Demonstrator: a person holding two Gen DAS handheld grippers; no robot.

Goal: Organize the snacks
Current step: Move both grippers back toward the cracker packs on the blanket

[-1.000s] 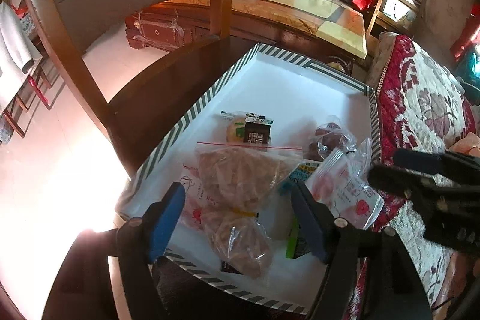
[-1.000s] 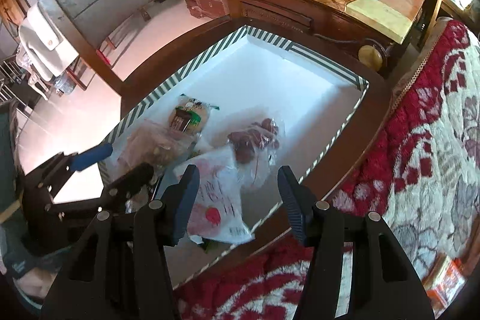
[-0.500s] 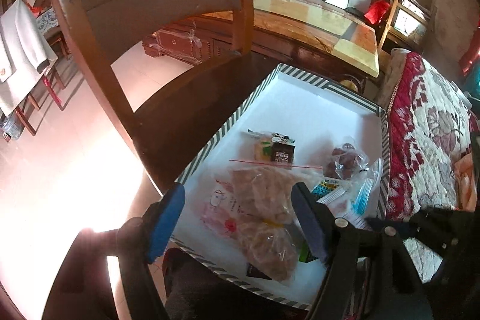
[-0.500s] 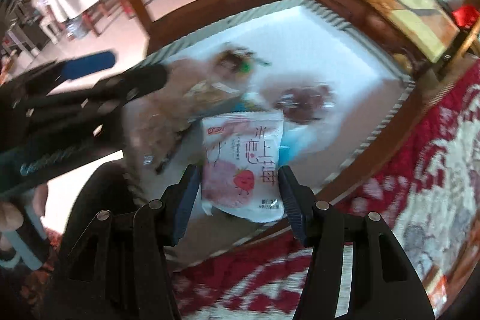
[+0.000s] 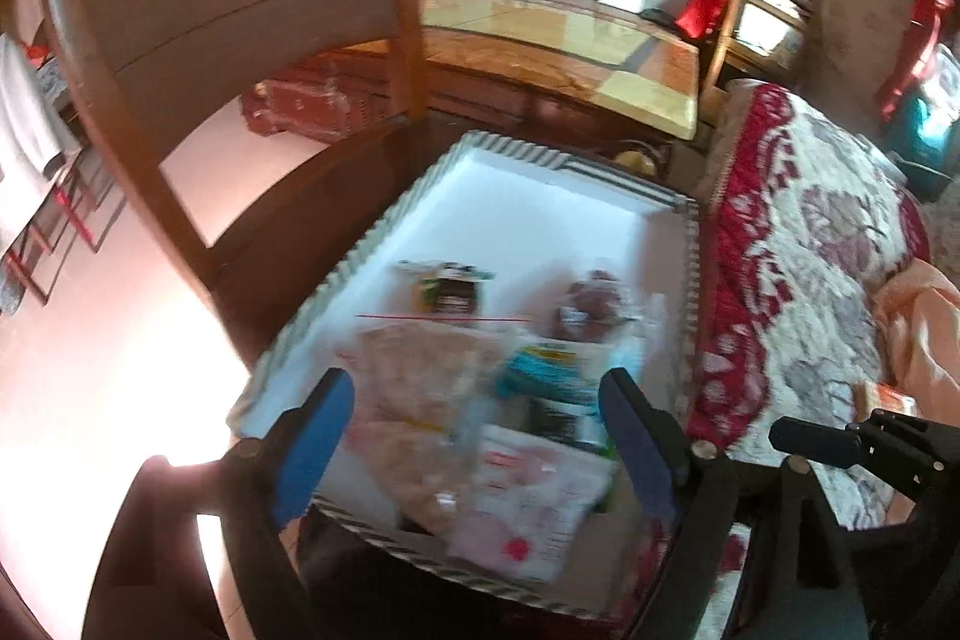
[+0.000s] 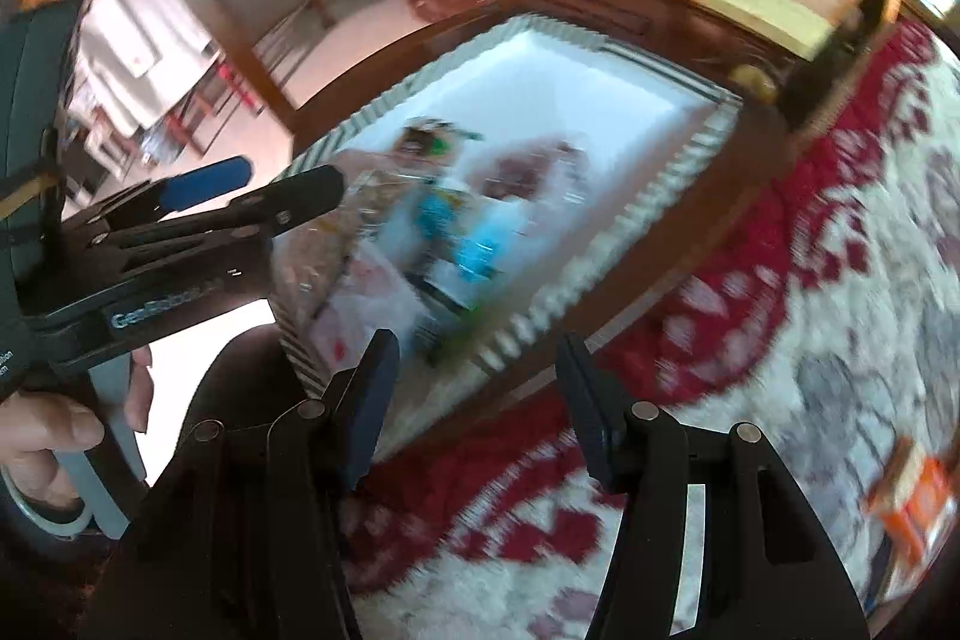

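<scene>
A white tray with a striped rim (image 5: 528,196) sits on a wooden chair seat and holds several snack bags. A pink strawberry packet (image 5: 528,496) lies at the tray's near edge, beside clear bags of brown snacks (image 5: 420,370), a teal packet (image 5: 546,370) and a bag of dark red fruit (image 5: 591,301). My left gripper (image 5: 474,436) is open and empty above the near end. My right gripper (image 6: 477,400) is open and empty, over the tray's (image 6: 600,100) right rim and the quilt. The left gripper also shows in the right wrist view (image 6: 258,190).
A red and white floral quilt (image 5: 810,280) lies right of the tray, with an orange packet (image 6: 912,502) on it. The chair back (image 5: 210,10) rises behind left. A wooden table (image 5: 570,52) stands beyond.
The pink strawberry packet went from between my right fingers to lying at the tray's near edge. My right gripper pulled back to the right. Both views are motion-blurred.
</scene>
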